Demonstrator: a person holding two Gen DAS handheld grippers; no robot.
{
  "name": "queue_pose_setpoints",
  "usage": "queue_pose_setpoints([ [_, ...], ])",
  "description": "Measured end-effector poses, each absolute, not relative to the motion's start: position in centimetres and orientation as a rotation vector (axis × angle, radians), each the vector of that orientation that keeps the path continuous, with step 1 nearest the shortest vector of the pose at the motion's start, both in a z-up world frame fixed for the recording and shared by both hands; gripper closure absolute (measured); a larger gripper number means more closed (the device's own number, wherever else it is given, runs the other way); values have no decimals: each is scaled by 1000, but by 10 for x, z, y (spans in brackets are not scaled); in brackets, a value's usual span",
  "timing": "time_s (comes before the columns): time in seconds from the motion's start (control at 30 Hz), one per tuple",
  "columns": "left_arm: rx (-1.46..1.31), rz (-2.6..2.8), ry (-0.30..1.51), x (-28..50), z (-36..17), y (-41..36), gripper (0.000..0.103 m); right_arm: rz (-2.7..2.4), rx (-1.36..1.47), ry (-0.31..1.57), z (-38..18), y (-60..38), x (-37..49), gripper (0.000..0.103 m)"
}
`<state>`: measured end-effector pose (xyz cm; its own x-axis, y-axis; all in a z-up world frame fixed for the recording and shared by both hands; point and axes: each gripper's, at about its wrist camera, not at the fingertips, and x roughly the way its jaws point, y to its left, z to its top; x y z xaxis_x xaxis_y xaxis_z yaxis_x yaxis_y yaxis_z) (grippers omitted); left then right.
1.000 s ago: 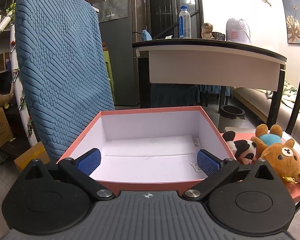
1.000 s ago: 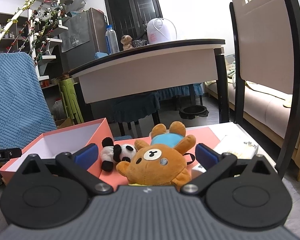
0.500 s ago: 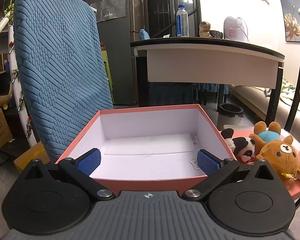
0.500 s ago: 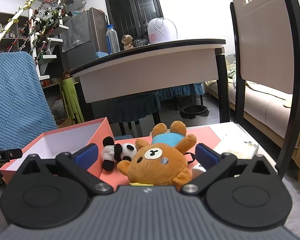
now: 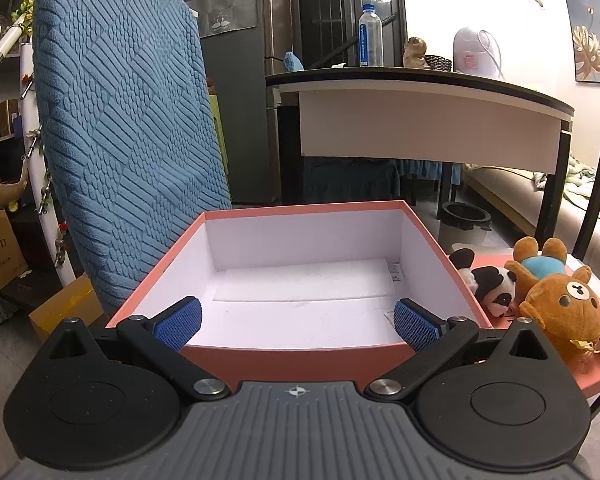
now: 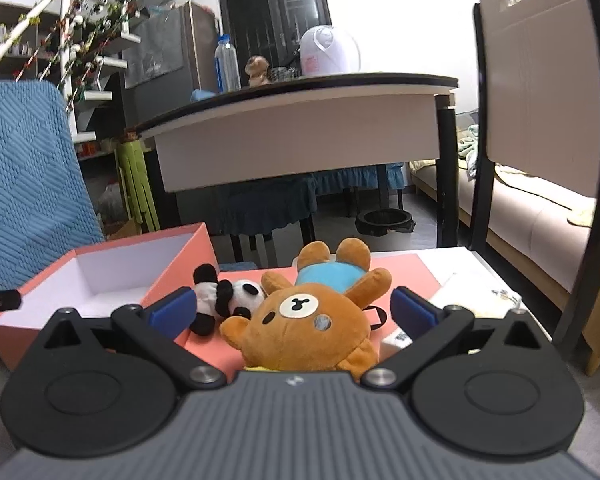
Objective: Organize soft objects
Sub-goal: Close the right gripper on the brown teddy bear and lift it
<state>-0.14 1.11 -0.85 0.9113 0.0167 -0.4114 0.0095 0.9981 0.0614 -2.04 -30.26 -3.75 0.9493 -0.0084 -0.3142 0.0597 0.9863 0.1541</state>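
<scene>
My left gripper (image 5: pixel 298 322) sits at the near rim of the pink box (image 5: pixel 300 350), fingers spread wide, nothing between them; box interior white and bare; my right gripper (image 6: pixel 294 312) also spread wide — the brown bear (image 6: pixel 308 320) lies on its back between the pads, unclamped; panda (image 6: pixel 228 296) lies just left of it, beside the box wall.

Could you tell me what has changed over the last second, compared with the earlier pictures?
The right gripper has eased closer to the brown bear, which now fills more of the gap between its open fingers. Nothing was grasped or released. The left gripper, pink box and panda stayed as they were.
</scene>
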Motion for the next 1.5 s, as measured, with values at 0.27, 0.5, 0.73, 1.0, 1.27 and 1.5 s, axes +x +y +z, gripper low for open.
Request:
queue_pose_setpoints([
  [0.27, 68, 16, 447, -2, -13, 11, 0, -16, 108, 387, -53, -302, 28, 0],
  [0.5, 60, 36, 457, 2, -16, 11, 0, -7, 71, 447, -64, -301, 68, 0],
  [0.73, 36, 46, 465, 8, -13, 14, 0, 0, 4, 513, -84, -293, 98, 0],
  [1.0, 61, 44, 468, 6, -13, 8, 0, -6, -28, 553, -91, -290, 105, 0],
  [1.27, 64, 44, 456, -1, -10, 7, 0, 3, -25, 551, -89, -293, 100, 14],
  [1.5, 56, 45, 447, -7, -7, 10, 0, 11, -22, 549, -87, -295, 97, 33],
])
